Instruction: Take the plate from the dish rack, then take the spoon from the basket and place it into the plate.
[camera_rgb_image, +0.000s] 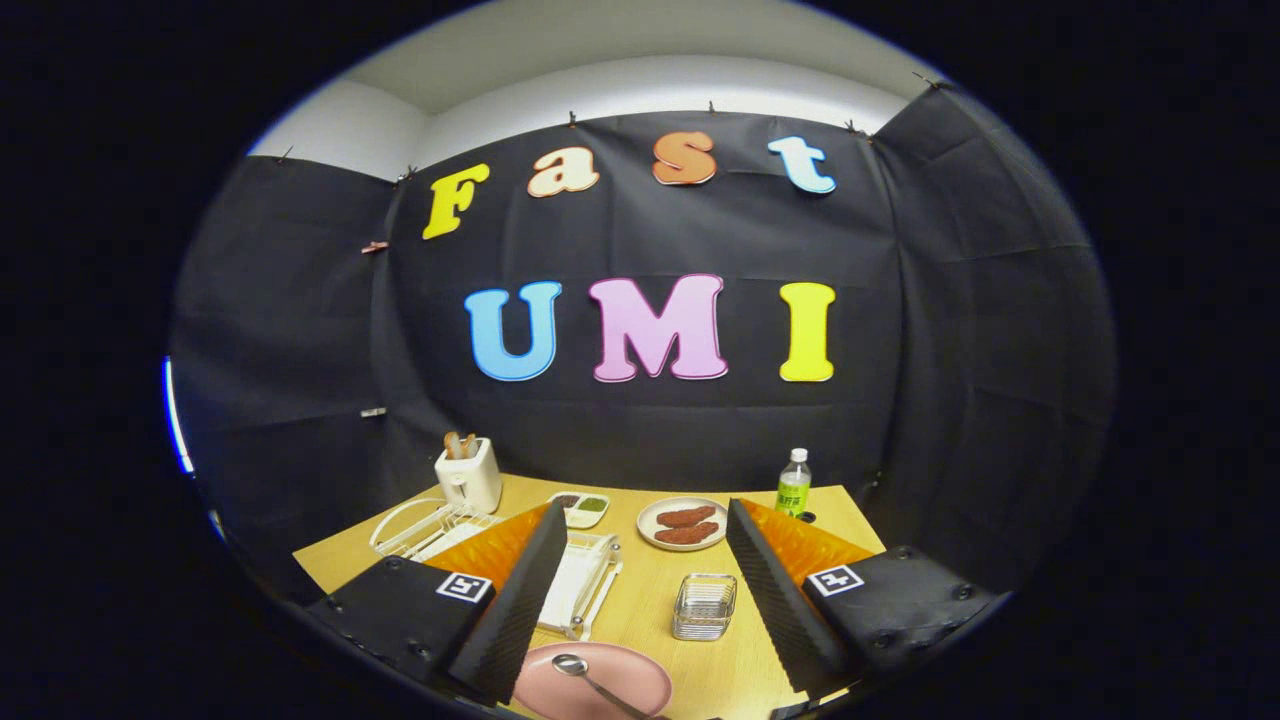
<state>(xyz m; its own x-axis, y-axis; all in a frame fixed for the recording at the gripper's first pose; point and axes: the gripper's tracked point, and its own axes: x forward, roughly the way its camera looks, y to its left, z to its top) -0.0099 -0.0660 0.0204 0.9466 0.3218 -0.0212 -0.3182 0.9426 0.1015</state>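
A pink plate (620, 672) lies flat on the wooden table (660, 590), low between my fingers and close to me. A metal spoon (585, 675) rests in it, bowl toward the left finger, handle running toward me. My gripper (645, 590) is open and raised above the table, its fingers spread wide with nothing between them. The small wire basket (704, 605) stands just beyond the plate, nearer the right finger. The white dish rack (580, 580) sits on the left, partly hidden by the left finger.
A white toaster (468, 474) with bread stands at the back left. A small dish of sauces (581, 508), a plate with sausages (683, 524) and a green-labelled bottle (793, 485) line the back of the table. Black cloth walls close in the booth.
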